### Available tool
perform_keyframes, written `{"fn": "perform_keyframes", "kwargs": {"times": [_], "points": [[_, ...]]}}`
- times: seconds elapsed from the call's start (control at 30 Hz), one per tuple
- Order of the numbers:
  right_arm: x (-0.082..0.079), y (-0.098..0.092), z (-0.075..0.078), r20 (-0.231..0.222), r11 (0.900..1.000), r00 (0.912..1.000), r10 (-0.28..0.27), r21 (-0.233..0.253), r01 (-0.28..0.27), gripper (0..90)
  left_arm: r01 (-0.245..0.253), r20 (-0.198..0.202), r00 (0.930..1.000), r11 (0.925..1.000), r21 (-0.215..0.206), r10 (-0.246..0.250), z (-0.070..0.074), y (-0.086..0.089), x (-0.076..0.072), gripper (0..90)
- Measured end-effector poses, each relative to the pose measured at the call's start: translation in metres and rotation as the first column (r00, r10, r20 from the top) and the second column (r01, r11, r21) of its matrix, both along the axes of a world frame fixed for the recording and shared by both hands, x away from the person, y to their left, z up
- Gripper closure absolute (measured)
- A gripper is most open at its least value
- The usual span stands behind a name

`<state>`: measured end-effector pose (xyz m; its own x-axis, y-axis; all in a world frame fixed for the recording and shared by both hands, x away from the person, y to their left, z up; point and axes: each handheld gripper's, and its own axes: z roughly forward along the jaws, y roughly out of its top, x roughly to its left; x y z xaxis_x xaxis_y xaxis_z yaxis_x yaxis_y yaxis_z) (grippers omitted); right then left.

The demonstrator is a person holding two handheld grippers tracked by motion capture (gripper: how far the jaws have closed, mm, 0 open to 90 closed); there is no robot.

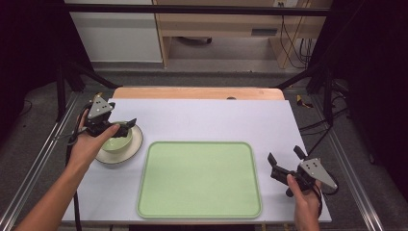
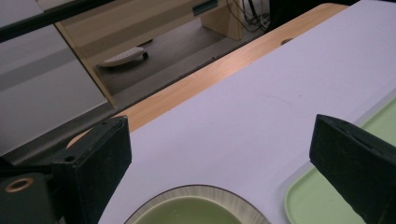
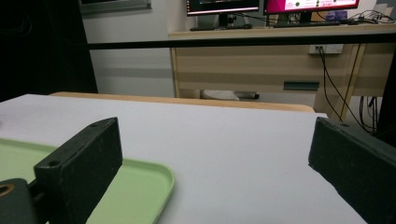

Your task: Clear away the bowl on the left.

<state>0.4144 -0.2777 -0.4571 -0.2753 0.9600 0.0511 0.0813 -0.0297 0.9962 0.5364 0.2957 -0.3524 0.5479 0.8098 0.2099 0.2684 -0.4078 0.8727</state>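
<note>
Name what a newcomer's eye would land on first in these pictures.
First, the large pale green rectangular plastic tray, lying bare at the middle of the white table. Next, the small green bowl on a cream round plate at the tray's left, with the left gripper open over it.

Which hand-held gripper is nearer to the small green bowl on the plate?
Left. The left hand-held gripper hovers over the small green bowl; the right hand-held gripper is far across the tray.
</note>
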Motion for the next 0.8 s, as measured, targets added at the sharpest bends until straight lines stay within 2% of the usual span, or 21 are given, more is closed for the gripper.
{"fn": "perform_keyframes", "kwargs": {"times": [0.03,0.1,0.17,0.23,0.5,0.8], "points": [[-0.002,0.001,0.001,-0.003,1.0,1.0,0.002,-0.002,-0.002,3.1,-0.012,-0.001,0.9999,0.9999,0.0,0.012,-0.004,0.003,0.007,5.7],[-0.004,0.001,0.0,0.004,1.0,1.0,0.005,-0.01,-0.005,3.1,-0.018,-0.009,0.9998,0.9998,0.001,0.018,-0.005,0.005,0.01,5.8],[-0.005,0.001,0.0,0.004,1.0,1.0,0.005,-0.011,-0.005,3.1,-0.044,-0.029,0.9986,0.9988,-0.022,0.044,-0.007,0.008,0.015,5.8],[-0.005,0.001,0.001,0.003,1.0,1.0,0.006,-0.003,-0.006,3.1,-0.061,-0.03,0.9977,0.998,-0.02,0.06,-0.006,0.01,0.019,5.8],[-0.008,0.007,0.003,0.004,0.999,0.9994,0.035,-0.023,-0.035,4.0,-0.097,-0.037,0.9947,0.9945,-0.04,0.096,0.001,0.017,0.023,5.8],[-0.004,0.014,0.003,-0.002,0.997,0.9978,0.066,-0.029,-0.066,4.3,-0.137,-0.066,0.9887,0.9897,-0.042,0.134,-0.001,0.03,0.025,5.8]]}}
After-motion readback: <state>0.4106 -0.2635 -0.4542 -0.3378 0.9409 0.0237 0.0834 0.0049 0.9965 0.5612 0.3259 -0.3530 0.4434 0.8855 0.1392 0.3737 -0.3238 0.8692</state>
